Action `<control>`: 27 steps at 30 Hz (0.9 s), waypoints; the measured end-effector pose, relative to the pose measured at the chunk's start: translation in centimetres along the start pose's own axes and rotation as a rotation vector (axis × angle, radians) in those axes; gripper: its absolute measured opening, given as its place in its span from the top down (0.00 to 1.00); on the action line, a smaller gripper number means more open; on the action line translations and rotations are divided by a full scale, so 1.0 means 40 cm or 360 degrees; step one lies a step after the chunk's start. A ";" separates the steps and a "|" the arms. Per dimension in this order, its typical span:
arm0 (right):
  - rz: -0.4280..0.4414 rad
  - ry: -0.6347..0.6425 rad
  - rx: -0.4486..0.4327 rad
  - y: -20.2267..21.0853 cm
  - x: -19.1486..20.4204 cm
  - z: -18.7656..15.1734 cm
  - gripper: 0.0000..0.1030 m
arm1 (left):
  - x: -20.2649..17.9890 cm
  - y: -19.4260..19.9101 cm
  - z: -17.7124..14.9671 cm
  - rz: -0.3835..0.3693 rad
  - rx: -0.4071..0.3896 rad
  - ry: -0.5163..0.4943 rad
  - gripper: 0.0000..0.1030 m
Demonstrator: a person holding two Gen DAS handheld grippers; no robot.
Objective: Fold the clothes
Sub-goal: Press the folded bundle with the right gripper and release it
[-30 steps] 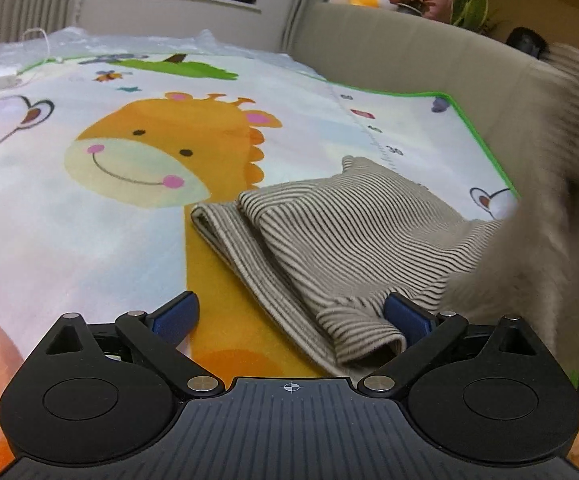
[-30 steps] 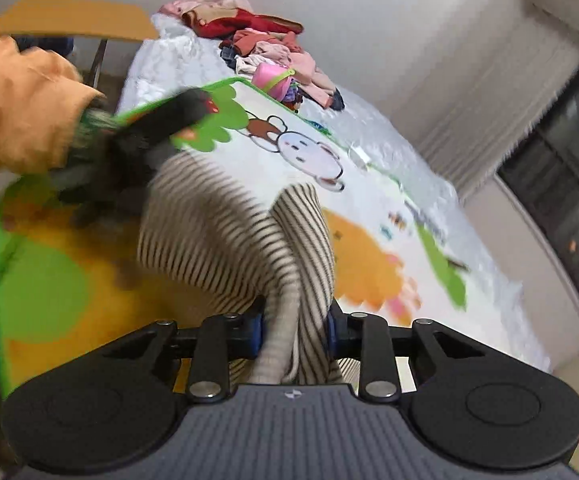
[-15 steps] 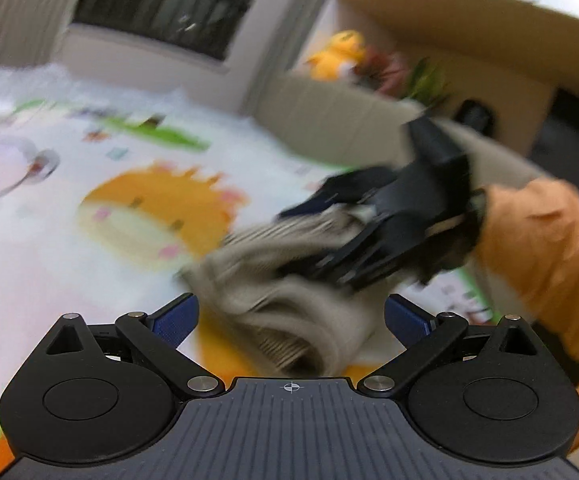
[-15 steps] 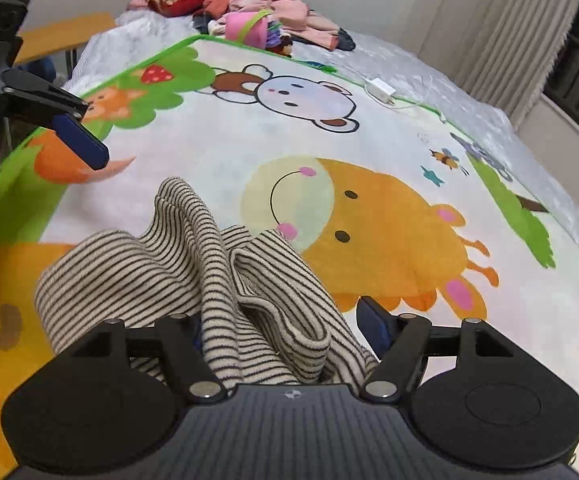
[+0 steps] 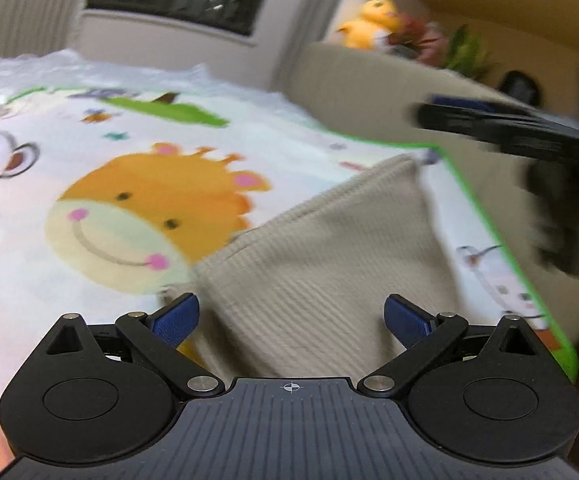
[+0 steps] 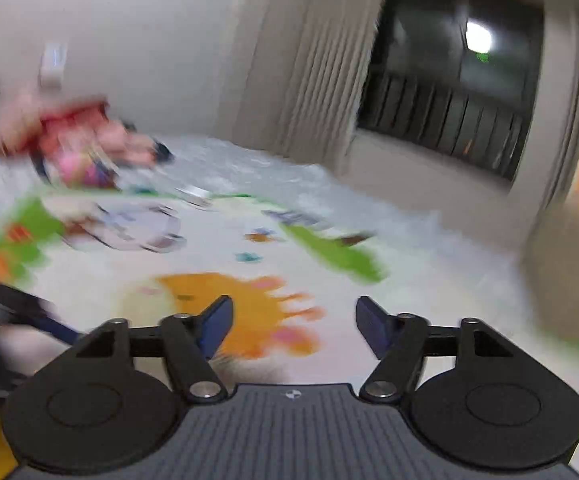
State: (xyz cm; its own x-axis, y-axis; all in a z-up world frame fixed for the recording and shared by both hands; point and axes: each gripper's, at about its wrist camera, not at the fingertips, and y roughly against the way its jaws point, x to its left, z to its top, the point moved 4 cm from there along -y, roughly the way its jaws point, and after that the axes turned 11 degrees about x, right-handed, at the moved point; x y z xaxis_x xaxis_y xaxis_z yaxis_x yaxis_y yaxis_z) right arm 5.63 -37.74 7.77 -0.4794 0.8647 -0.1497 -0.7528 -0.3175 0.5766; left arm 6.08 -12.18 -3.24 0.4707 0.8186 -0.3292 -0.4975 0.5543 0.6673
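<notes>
The left gripper [image 5: 291, 316], its blue-padded jaws spread wide and holding nothing, hovers just above the near edge of the beige fine-striped knit garment [image 5: 329, 264], which lies folded in a flattened wedge on the cartoon-printed play mat with a smiling orange giraffe [image 5: 129, 216], beside the mat's green border; a second ago the cloth was lifted and bunched in the right tool's clamp. The right gripper [image 6: 293, 326], jaws now parted and empty, has released the garment and swings up and away over the mat, its view smeared by motion. The fold on this piece looks finished, and the blurred heap of pink and red clothes [image 6: 81, 140] at the far end of the mat probably supplies the next one
</notes>
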 end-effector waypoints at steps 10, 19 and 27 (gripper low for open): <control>-0.0038 -0.0214 0.0359 -0.281 -0.007 -0.169 0.58 | 0.035 -0.028 -0.001 0.0081 0.0067 0.0094 0.01; 0.0084 -0.0460 0.0351 -0.185 -0.049 -0.170 0.37 | 0.036 -0.041 -0.008 0.0064 0.0082 0.0077 0.00; 0.0395 -0.0795 0.0304 0.058 -0.009 -0.275 0.29 | 0.052 0.073 0.067 0.0053 -0.0206 0.0122 0.01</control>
State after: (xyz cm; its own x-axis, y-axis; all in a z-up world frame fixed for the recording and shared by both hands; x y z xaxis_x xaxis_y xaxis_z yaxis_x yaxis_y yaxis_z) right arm -0.92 -43.06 0.35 -0.3255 0.8668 0.3779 -0.5285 -0.4982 0.6874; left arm 7.57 -9.26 -0.21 0.3978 0.8432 -0.3616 -0.6042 0.5374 0.5884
